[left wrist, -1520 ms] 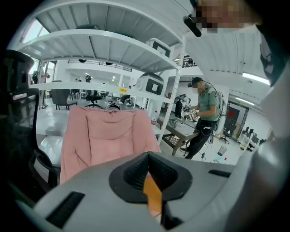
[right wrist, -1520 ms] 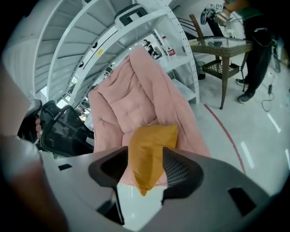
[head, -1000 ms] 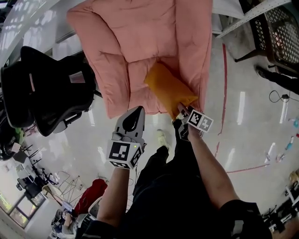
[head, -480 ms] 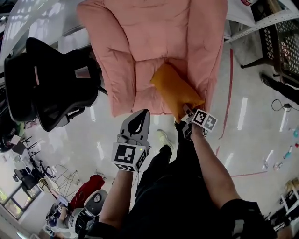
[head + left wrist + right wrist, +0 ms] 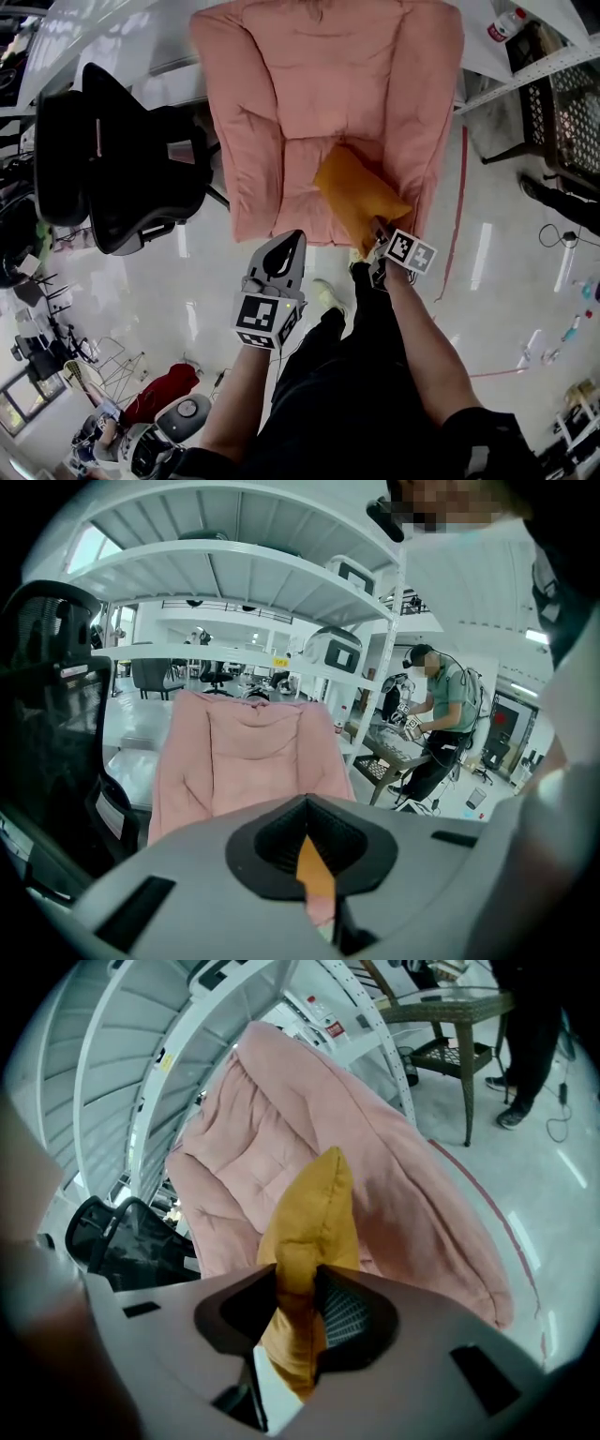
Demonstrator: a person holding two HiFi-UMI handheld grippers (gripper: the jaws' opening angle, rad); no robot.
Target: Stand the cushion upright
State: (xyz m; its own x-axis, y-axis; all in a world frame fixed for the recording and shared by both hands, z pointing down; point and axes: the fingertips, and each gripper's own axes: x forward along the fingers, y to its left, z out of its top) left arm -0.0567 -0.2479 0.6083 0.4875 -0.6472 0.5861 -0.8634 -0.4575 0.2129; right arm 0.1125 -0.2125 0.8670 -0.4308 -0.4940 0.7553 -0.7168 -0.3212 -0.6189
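A pink padded armchair (image 5: 281, 112) is seen from above on a glossy pale floor (image 5: 187, 281), with a black office chair (image 5: 122, 169) just beside it at the left; an orange cushion (image 5: 361, 192) lies slanted on the seat, against the right armrest, not yet upright; its near corner is pinched in the right gripper (image 5: 378, 228), whose jaws have just been closing and are clamped on a bunched fold of the fabric; the left gripper (image 5: 286, 246) is held near the seat's front edge, apart from the cushion, its jaws together with nothing between them.

Several risks can be judged from here; only a corner is gripped, so the soft fabric could be dragged out of the pads once the cushion's weight is taken; a cushion raised by one corner is likely to swing or fold, and could be left slumped rather than standing; if it is released without being leaned on the backrest or armrest, it may topple forward off the seat; support from the idle left gripper would probably be needed.
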